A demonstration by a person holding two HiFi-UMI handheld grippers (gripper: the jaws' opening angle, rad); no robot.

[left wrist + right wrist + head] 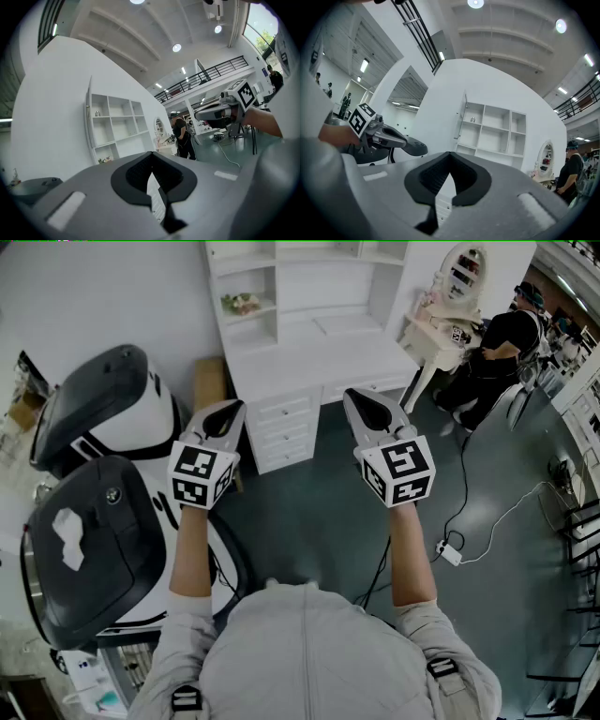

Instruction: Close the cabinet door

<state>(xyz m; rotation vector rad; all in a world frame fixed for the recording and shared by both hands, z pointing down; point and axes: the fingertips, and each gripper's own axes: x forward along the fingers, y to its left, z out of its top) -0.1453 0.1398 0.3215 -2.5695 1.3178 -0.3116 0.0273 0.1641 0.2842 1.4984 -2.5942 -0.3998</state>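
Note:
A white cabinet [309, 343] with open shelves above and drawers below stands against the wall ahead of me. Its narrow door [88, 112] hangs open at the left side of the shelves and shows again in the right gripper view as the door [461, 117]. My left gripper [228, 411] and right gripper [361, 401] are held level side by side, pointing at the cabinet and well short of it. Both are shut with nothing between the jaws. In their own views, the left gripper [151, 154] and the right gripper [450, 153] show the pads meeting at the tips.
Two black-and-white machines [94, 549] stand close on my left, with a cardboard box [211, 381] beside the cabinet. A vanity table with an oval mirror [450, 324] and a person in black [506, 343] are at the right. A cable and power strip [448, 551] lie on the floor.

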